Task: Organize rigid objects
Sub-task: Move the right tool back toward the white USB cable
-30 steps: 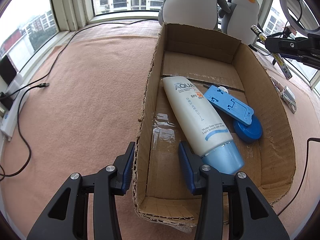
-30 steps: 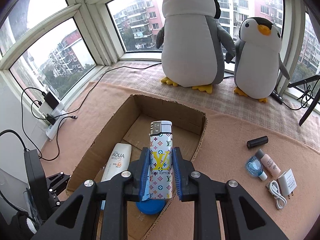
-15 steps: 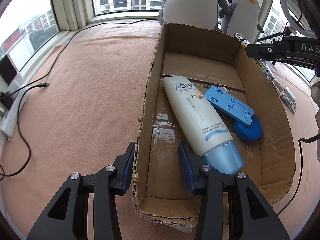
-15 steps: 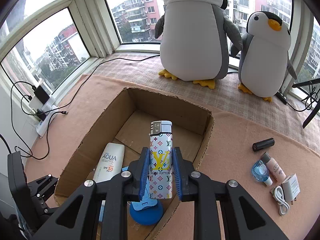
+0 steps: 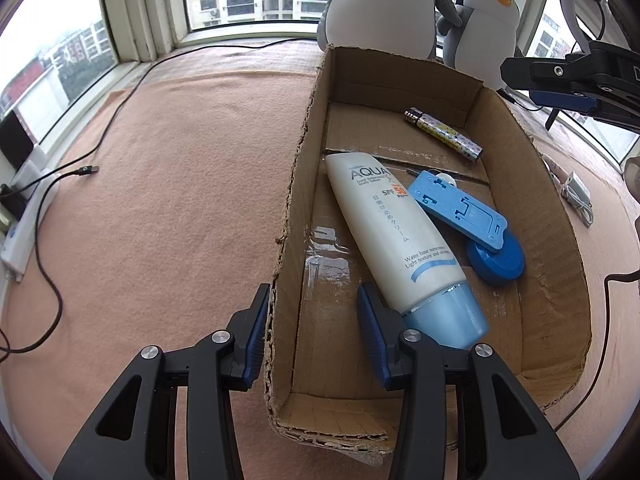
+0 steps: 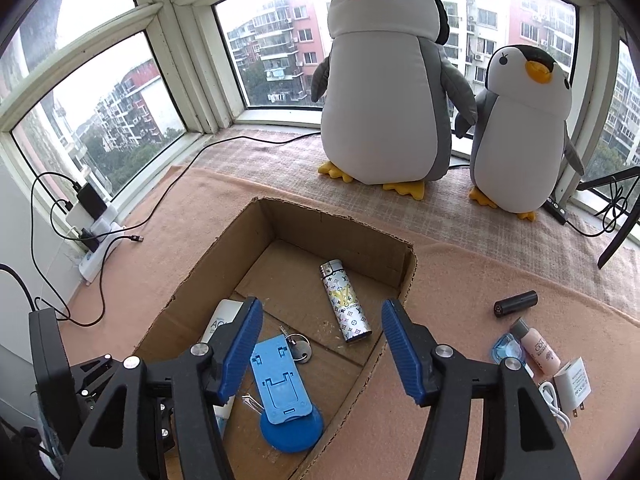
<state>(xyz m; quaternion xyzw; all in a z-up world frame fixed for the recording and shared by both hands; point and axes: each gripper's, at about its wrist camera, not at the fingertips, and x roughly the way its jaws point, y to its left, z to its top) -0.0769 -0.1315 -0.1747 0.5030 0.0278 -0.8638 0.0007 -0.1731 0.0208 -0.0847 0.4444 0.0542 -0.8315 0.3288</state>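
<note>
lighter (image 6: 345, 302) lies flat on cardboard box (image 5: 532, 168) floor, far end | right gripper (image 6: 322, 346) jaws spread, empty above | left gripper (image 5: 310, 330) jaws spread astride box wall | lighter looks light, stiff, slick: pinch its long flat sides mid-body

The box (image 5: 560, 216) is rough brown cardboard with torn edges and shiny tape inside. The lighter (image 6: 346, 307) looks glossy with a shiny metal top. The tube (image 5: 394, 236) is smooth plastic. The surface (image 5: 168, 184) wears soft, fuzzy pink cloth. Both penguins (image 6: 384, 92) look plush.
</note>
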